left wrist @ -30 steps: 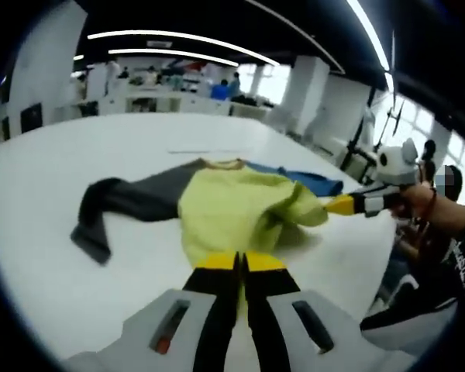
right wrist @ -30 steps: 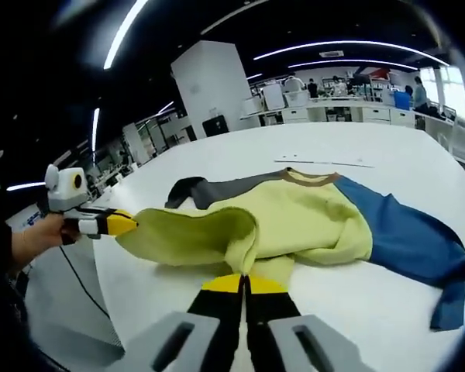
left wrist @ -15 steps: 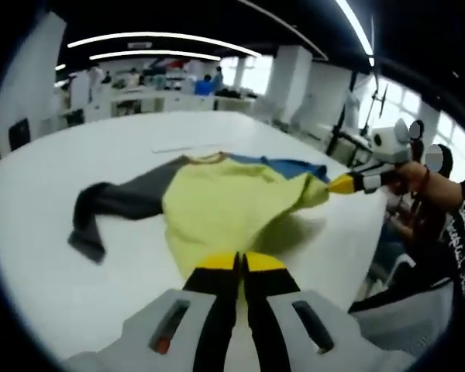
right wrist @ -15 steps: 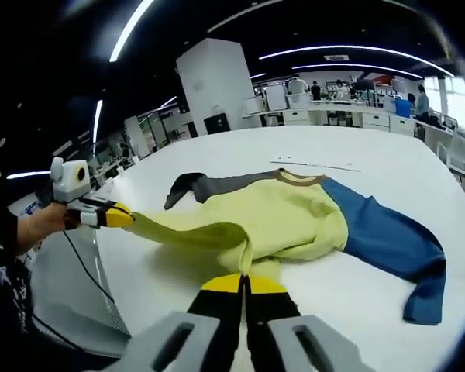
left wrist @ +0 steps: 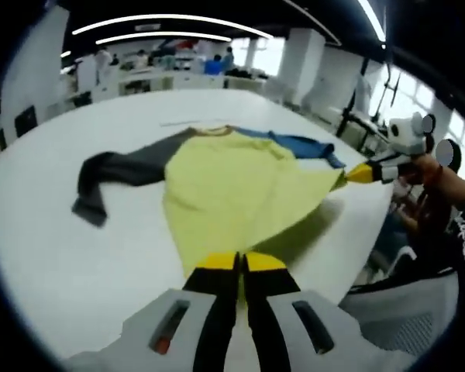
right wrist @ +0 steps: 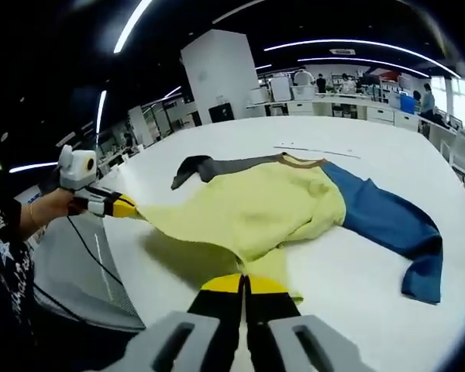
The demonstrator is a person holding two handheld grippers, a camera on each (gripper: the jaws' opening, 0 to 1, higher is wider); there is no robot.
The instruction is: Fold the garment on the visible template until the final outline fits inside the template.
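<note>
Both tongs are clamped on the hem of the shirt: left gripper and right gripper have jaws closed on opposite hem corners, yellow body pulled taut and lifted over the near edge of the white table. Gray sleeve and blue sleeve lie flat toward the middle. Template not discernible. Risk: uneven pull skews the fold, or fabric slips a jaw and drops off the edge.
</note>
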